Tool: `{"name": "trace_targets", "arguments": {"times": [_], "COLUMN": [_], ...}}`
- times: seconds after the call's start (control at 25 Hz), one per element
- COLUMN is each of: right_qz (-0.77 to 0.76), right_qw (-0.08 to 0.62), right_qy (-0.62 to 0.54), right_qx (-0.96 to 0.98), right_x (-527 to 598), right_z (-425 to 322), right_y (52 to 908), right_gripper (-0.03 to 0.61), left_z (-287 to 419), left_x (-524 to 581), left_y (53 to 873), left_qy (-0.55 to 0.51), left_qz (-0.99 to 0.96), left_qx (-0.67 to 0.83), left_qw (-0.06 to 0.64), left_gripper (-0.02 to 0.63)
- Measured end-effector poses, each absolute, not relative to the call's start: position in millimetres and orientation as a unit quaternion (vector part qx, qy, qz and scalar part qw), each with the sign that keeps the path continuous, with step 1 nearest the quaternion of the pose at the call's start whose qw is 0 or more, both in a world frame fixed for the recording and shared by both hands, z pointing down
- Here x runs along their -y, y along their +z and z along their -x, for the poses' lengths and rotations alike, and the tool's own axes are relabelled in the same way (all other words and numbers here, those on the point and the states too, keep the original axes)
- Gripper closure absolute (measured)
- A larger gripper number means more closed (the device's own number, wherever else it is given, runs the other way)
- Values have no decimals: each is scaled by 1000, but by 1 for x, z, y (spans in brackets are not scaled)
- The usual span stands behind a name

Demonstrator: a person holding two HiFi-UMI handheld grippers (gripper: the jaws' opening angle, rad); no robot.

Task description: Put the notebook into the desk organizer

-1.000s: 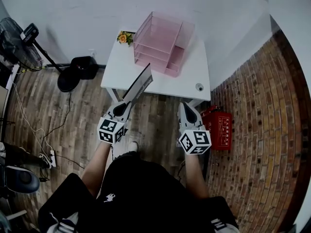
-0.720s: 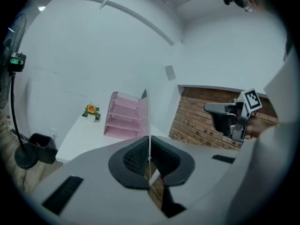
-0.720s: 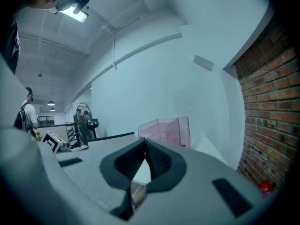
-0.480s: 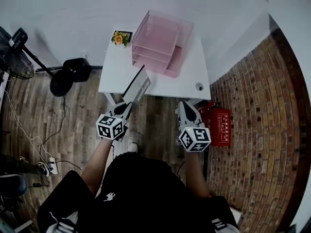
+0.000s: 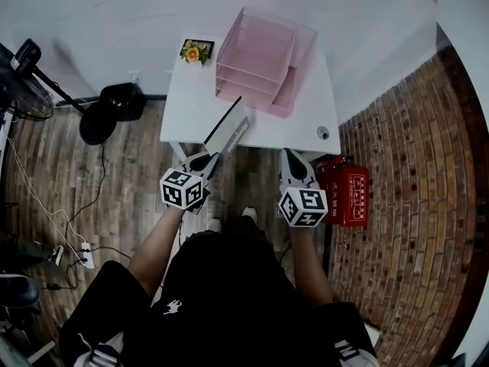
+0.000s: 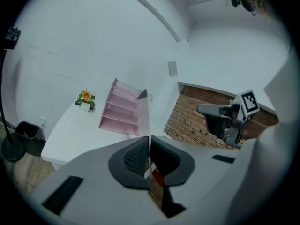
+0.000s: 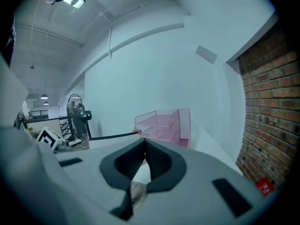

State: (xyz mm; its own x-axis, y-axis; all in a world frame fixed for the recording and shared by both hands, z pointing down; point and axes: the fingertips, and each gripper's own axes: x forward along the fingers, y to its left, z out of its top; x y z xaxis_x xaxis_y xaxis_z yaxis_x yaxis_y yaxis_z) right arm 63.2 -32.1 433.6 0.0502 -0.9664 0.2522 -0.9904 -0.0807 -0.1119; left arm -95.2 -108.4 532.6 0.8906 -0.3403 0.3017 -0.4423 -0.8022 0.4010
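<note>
My left gripper [image 5: 205, 159] is shut on a thin grey notebook [image 5: 229, 128], which stands on edge over the front edge of the white desk [image 5: 191, 105]. In the left gripper view the notebook [image 6: 143, 114] rises as a narrow strip from between the closed pads of the left gripper [image 6: 150, 149]. The pink tiered desk organizer [image 5: 263, 60] stands at the back of the desk, beyond the notebook; it also shows as the organizer [image 6: 123, 111] and the organizer [image 7: 164, 123]. My right gripper [image 5: 294, 160] hangs shut and empty at the desk's front right; its pads meet at the right gripper [image 7: 145, 153].
A small potted flower [image 5: 197, 51] sits at the desk's back left and a small round object [image 5: 324, 133] at its front right corner. A red crate [image 5: 350, 197] stands on the floor by the brick wall [image 5: 412, 174]. A fan [image 5: 23, 75] and a black bin [image 5: 122, 102] are at the left.
Both grippers have come nearer the desk's front edge. The notebook, still held by the left gripper, has turned more edge-on and now reaches over the desk.
</note>
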Motion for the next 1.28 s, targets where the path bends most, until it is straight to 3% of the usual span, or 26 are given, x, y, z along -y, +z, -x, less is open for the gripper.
{"name": "trace_targets", "arguments": {"times": [0.36, 1.28], "right_qz": [-692, -642], "right_qw": [67, 69], "right_qy": [135, 151], "right_qx": [706, 749], "right_x": [76, 138], "right_z": [-77, -133], "right_y": [451, 465], "right_gripper": [575, 575], "left_z": [68, 16], "left_x": [126, 181], "left_y": [551, 578], "left_qy": [111, 29], "left_qz": [-933, -866], "left_qx": [214, 224], "left_qw": [267, 445], "left_gripper": [604, 604]}}
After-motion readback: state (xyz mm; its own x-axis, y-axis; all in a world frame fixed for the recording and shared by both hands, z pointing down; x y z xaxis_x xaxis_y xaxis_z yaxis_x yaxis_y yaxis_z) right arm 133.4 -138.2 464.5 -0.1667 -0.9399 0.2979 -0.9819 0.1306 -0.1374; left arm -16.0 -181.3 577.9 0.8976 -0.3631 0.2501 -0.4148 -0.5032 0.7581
